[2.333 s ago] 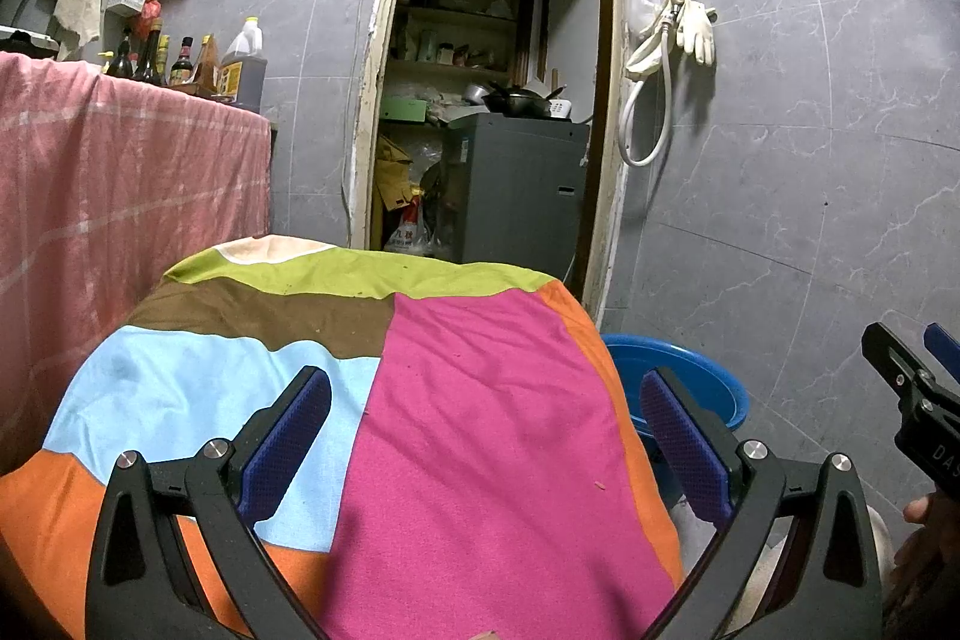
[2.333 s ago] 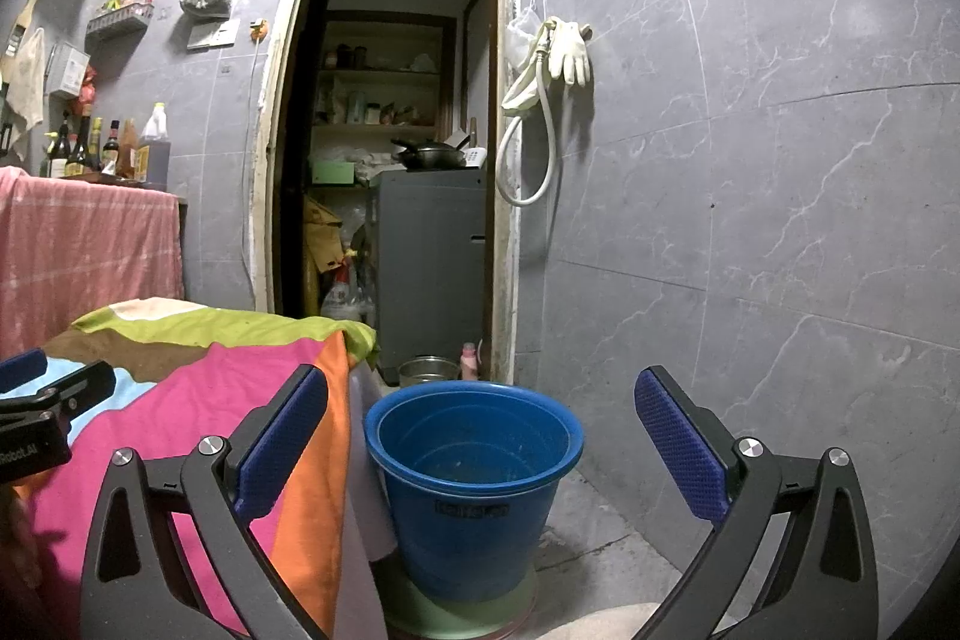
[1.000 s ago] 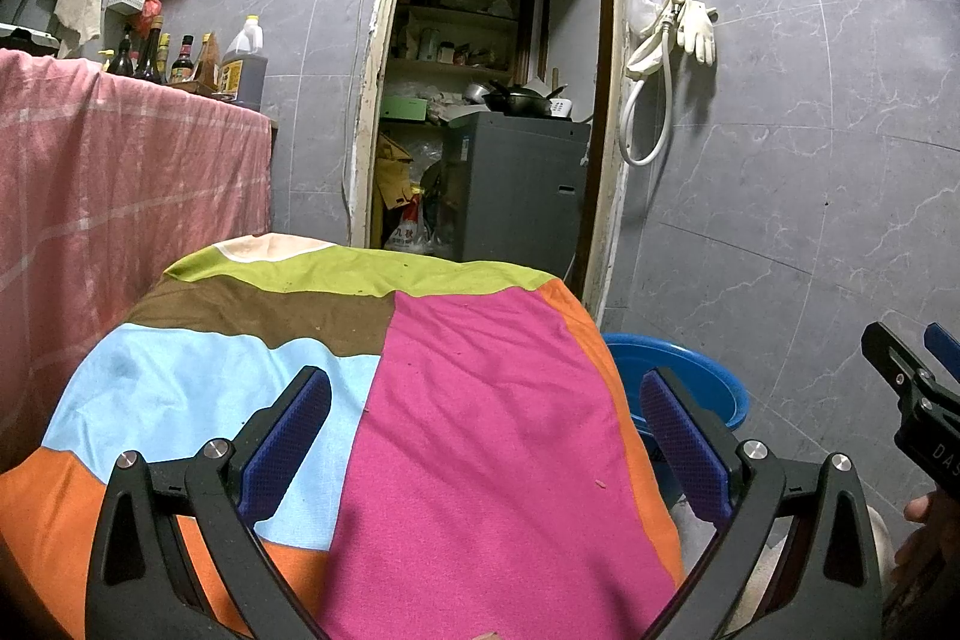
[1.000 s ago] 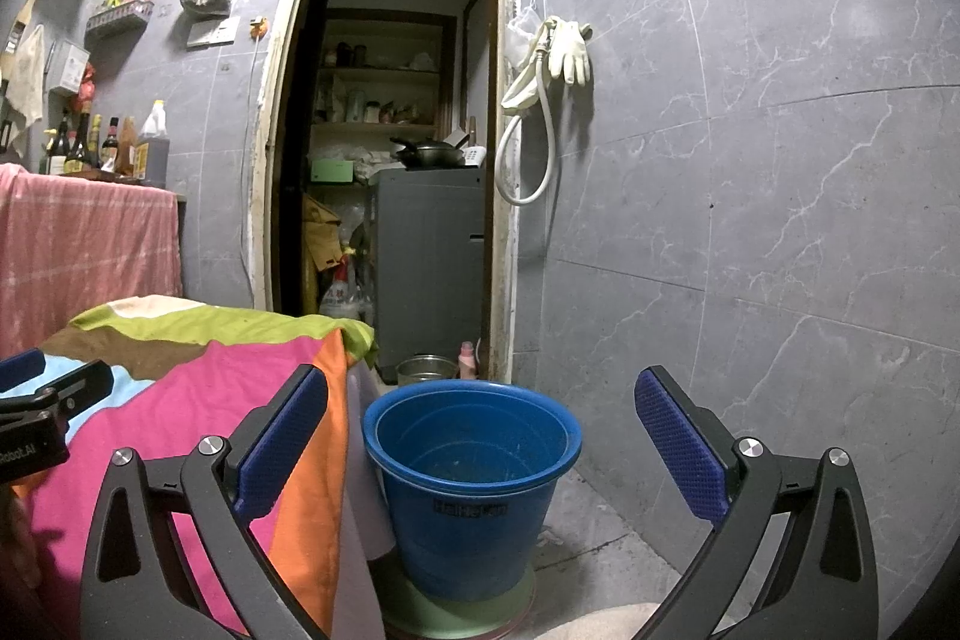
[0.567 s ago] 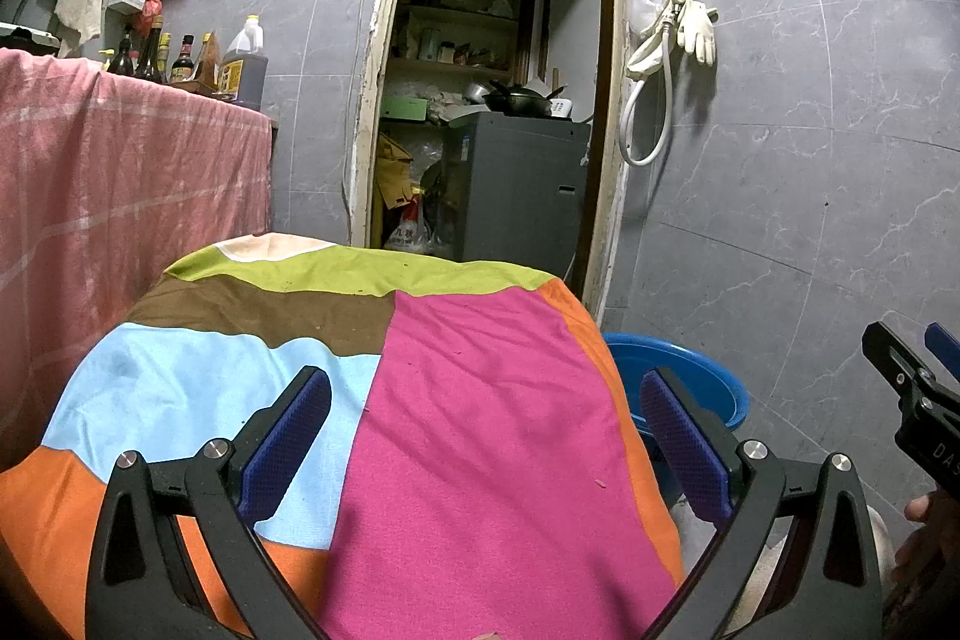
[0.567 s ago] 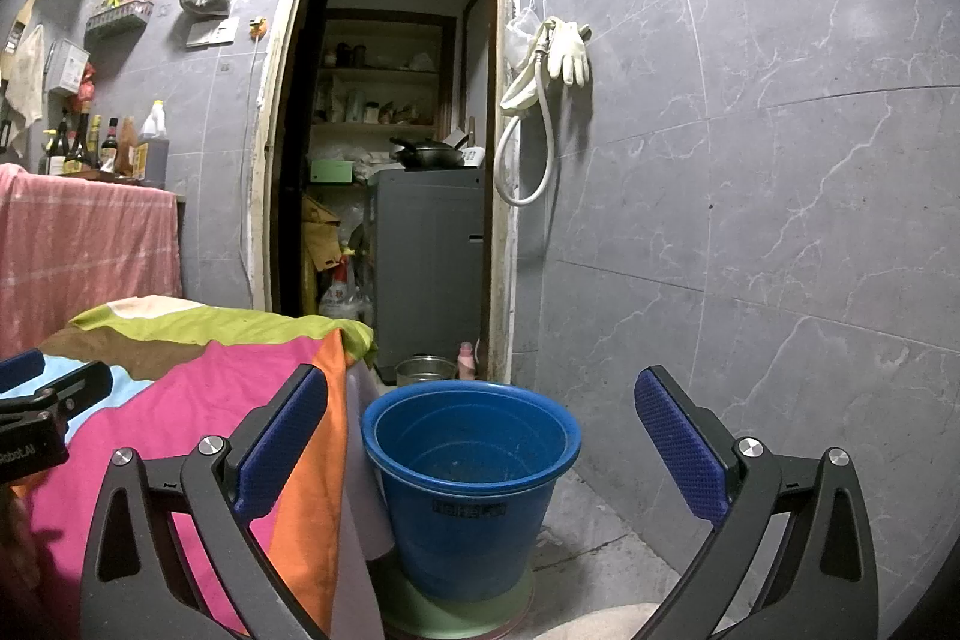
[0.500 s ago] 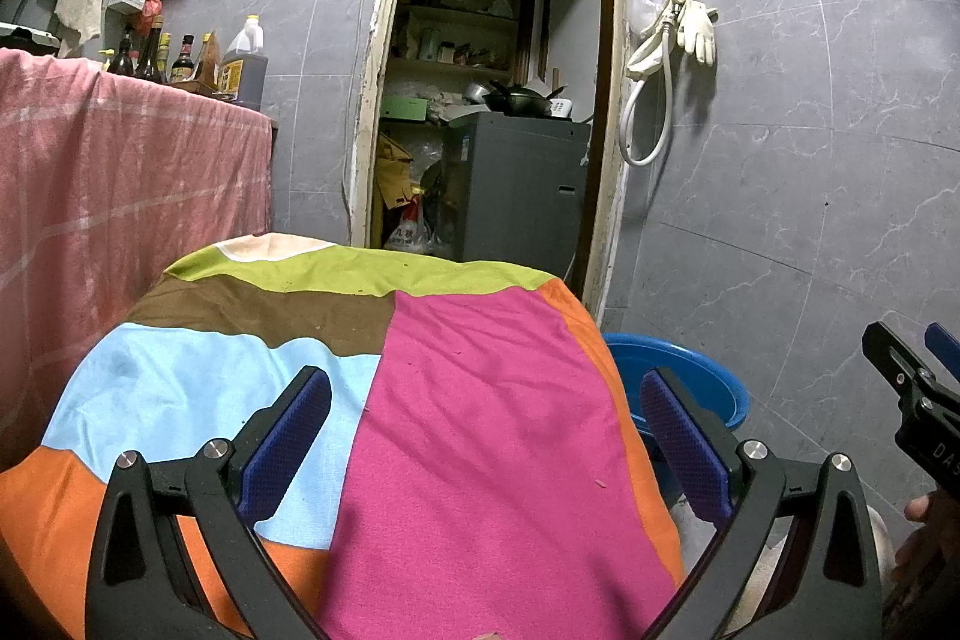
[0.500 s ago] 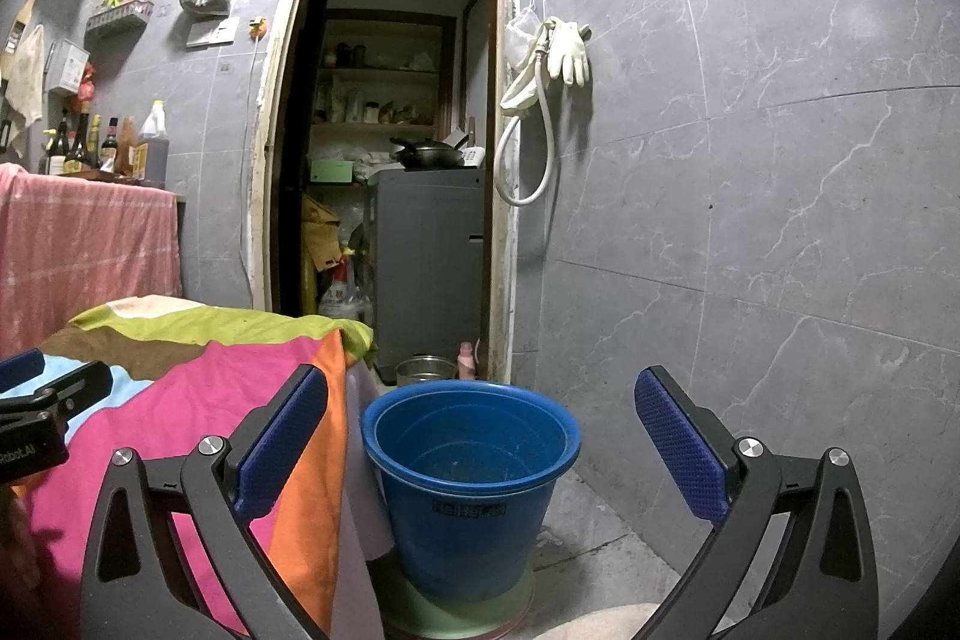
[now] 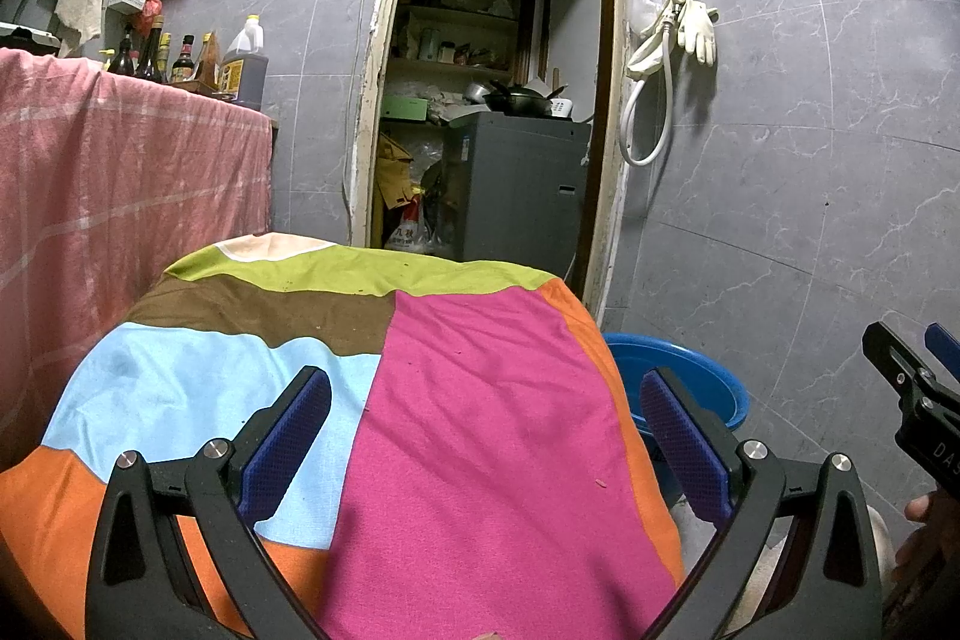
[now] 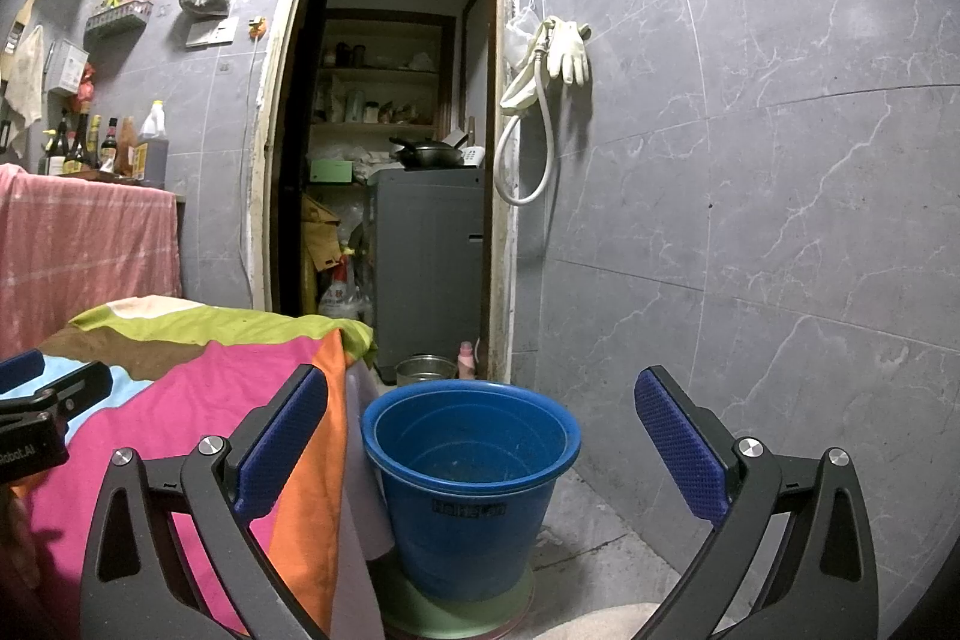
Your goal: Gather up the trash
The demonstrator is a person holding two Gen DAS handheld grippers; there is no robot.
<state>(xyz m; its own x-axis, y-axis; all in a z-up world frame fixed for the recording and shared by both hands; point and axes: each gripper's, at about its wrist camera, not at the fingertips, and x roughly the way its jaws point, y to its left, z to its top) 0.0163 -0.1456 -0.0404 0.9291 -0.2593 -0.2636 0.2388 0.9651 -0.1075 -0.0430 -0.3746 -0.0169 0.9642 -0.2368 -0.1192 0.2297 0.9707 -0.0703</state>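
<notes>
Both grippers are gaping wide with nothing between their blue pads: the left gripper (image 9: 485, 436) is hovering over a table draped in a patchwork cloth (image 9: 480, 400) of pink, light blue, brown, green and orange, while the right gripper (image 10: 480, 430) is pointing at a blue bucket (image 10: 471, 484) that is standing on a green base on the floor, just beside the cloth's hanging edge. Only tiny specks are showing on the cloth, too small to identify, and the bucket's inside is looking bare as far as the view reaches. Behind, an open doorway (image 10: 390, 130) is revealing shelves and a grey appliance (image 10: 429, 268), and pale rubber gloves (image 10: 567, 49) are hanging on the grey tiled wall.
</notes>
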